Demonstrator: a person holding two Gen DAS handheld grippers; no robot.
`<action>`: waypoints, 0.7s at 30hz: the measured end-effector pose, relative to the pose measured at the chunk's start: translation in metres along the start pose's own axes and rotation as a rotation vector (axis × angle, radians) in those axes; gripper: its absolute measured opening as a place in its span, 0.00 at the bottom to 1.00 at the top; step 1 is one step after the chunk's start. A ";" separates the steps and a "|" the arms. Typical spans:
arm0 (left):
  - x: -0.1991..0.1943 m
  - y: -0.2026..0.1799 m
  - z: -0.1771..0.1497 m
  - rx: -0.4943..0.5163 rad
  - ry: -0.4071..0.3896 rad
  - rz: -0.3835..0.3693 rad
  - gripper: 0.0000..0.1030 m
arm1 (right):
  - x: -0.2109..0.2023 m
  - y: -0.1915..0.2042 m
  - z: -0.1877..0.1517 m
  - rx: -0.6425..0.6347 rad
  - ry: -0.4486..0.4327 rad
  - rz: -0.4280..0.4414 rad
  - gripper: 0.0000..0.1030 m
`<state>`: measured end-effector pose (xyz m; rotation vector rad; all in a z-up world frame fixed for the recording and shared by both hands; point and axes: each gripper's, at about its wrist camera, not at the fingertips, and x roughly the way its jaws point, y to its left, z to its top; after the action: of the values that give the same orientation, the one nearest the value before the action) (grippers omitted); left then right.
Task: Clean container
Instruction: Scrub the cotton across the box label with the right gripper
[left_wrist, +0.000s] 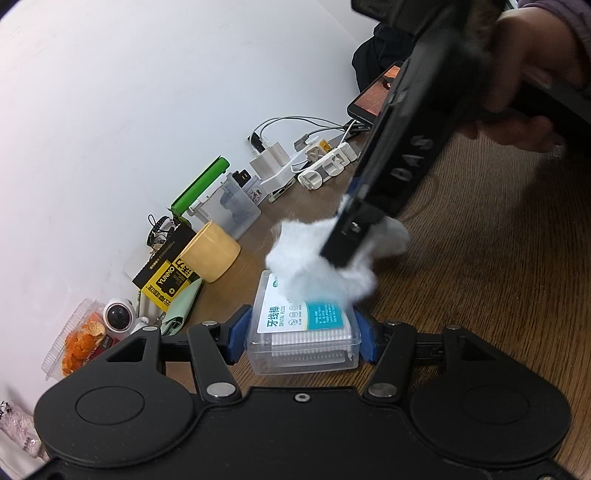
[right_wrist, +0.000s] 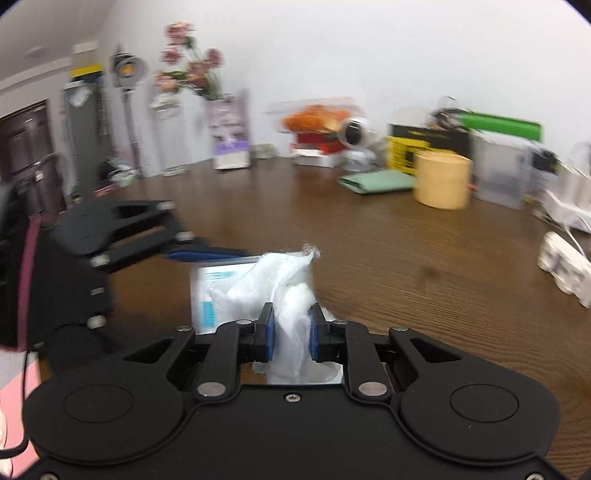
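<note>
Brown wood-grain tabletop (left_wrist: 480, 277) along a white wall carries clutter. Left gripper (left_wrist: 303, 332) clamps a clear dental floss pick box (left_wrist: 303, 347) between its blue pads, box resting on the table. Right gripper (right_wrist: 290, 332), pinched on a white tissue wad (right_wrist: 288, 291), presses the wad onto the box's labelled lid.

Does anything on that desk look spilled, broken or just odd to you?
Nothing looks spilled or broken. The left claw holds the clear dental floss box while the right claw rubs a crumpled white wipe over its lid. The back of the wooden table is cluttered, but nothing lies toppled.
</note>
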<state>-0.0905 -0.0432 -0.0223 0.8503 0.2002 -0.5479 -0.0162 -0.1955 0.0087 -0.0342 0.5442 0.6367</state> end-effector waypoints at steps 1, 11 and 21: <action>0.000 0.000 0.000 0.000 0.000 0.000 0.55 | 0.003 -0.006 0.001 0.015 -0.001 -0.005 0.18; 0.002 0.000 0.000 0.000 0.000 0.001 0.55 | 0.017 0.006 0.023 -0.014 -0.051 0.053 0.18; 0.003 0.001 0.000 0.002 -0.001 0.000 0.55 | -0.008 0.024 -0.005 -0.066 0.008 0.065 0.18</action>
<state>-0.0875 -0.0436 -0.0227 0.8516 0.1985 -0.5487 -0.0377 -0.1817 0.0114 -0.0815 0.5340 0.7180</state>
